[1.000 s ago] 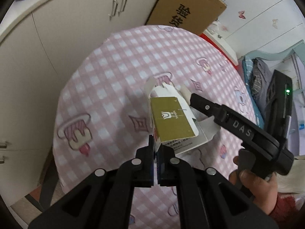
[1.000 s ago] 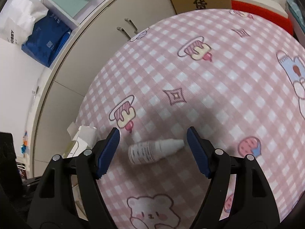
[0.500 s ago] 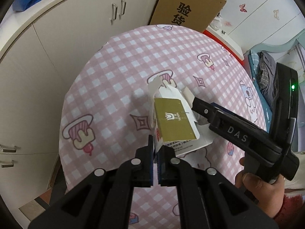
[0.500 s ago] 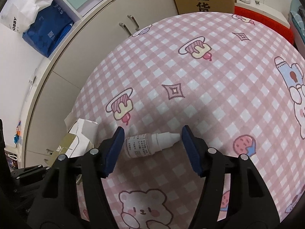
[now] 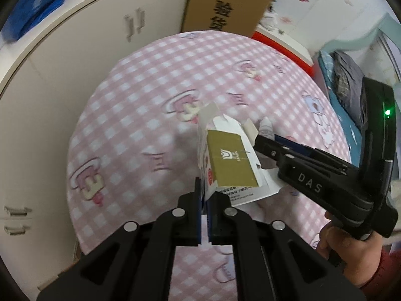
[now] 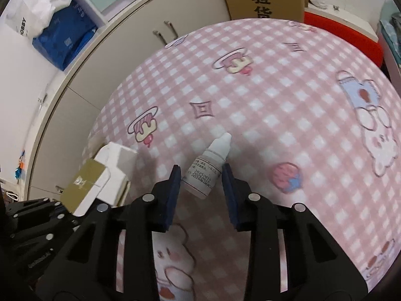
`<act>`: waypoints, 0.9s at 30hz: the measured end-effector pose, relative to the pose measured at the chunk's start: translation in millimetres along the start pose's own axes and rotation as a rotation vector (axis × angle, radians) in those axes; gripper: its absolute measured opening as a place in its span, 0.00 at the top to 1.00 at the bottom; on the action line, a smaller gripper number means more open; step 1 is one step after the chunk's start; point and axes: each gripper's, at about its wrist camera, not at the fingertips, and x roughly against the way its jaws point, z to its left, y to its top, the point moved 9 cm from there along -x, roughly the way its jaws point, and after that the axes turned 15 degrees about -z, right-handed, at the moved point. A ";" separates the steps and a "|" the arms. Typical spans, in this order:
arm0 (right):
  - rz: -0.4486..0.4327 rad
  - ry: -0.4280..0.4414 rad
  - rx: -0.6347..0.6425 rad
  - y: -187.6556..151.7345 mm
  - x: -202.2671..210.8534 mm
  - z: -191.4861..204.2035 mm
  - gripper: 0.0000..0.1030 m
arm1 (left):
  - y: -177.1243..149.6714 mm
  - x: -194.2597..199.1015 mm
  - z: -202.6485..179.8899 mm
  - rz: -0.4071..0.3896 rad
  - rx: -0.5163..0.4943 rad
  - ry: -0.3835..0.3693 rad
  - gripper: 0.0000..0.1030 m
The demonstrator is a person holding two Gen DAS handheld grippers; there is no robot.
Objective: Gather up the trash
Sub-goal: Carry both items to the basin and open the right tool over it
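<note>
Left gripper (image 5: 204,198) clenched on opened carton (image 5: 231,161). Right gripper (image 6: 201,178) closing around dropper bottle (image 6: 209,165) on the tablecloth (image 6: 275,100); pad contact unclear. Next: finish squeeze, lift.

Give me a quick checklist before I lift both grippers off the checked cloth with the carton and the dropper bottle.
1. Left gripper shut on the flattened carton: ok, its edge is pinched between the fingers.
2. Dropper bottle between the right gripper fingers: ok.
3. Right grip complete: not ok, the jaws are closing and a gap shows on both sides of the bottle.
4. Bottle square in the grip: not ok, it is tilted, with its tip pointing away.
5. Carton clear of the right gripper: cannot tell, they overlap in the left wrist view.
</note>
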 end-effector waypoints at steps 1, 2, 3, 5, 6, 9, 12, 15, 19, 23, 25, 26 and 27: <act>-0.011 -0.009 -0.010 1.5 7.6 -8.7 0.68 | 0.6 -0.3 -6.0 -0.001 -0.009 -0.004 0.97; -0.016 -0.016 -0.021 2.1 12.9 -15.8 0.68 | 1.5 -1.1 -15.3 -0.001 -0.018 -0.016 0.97; -0.021 -0.021 -0.038 2.6 17.9 -23.7 0.68 | 2.3 -2.1 -23.9 0.001 -0.023 -0.029 0.97; -0.044 -0.041 -0.072 4.9 35.4 -45.8 0.68 | 3.8 -2.7 -48.7 -0.003 -0.059 -0.056 0.97; -0.054 -0.049 -0.079 5.5 41.5 -53.6 0.68 | 3.5 -2.5 -58.5 -0.004 -0.075 -0.063 0.97; -0.093 -0.076 -0.132 6.5 71.0 -85.7 0.68 | 2.1 -2.2 -103.8 -0.008 -0.133 -0.108 0.97; -0.139 -0.117 -0.180 5.2 108.6 -125.6 0.68 | -1.6 -1.5 -147.5 -0.011 -0.182 -0.149 0.96; -0.180 -0.164 -0.225 -0.3 146.6 -167.8 0.68 | -12.5 1.6 -209.3 -0.013 -0.247 -0.211 0.96; -0.218 -0.222 -0.306 -17.2 198.8 -229.7 0.68 | -33.7 5.1 -284.1 -0.007 -0.319 -0.275 0.96; -0.254 -0.283 -0.396 -41.6 247.2 -294.1 0.68 | -59.5 7.9 -351.3 -0.010 -0.405 -0.301 0.97; -0.265 -0.309 -0.447 -58.1 268.3 -323.1 0.68 | -75.3 7.4 -382.7 -0.005 -0.445 -0.313 0.97; -0.269 -0.318 -0.463 -64.3 276.9 -333.4 0.68 | -82.1 6.6 -396.6 -0.001 -0.460 -0.322 0.97; -0.275 -0.331 -0.479 -69.7 285.6 -344.4 0.68 | -91.5 5.1 -413.7 0.007 -0.478 -0.332 0.97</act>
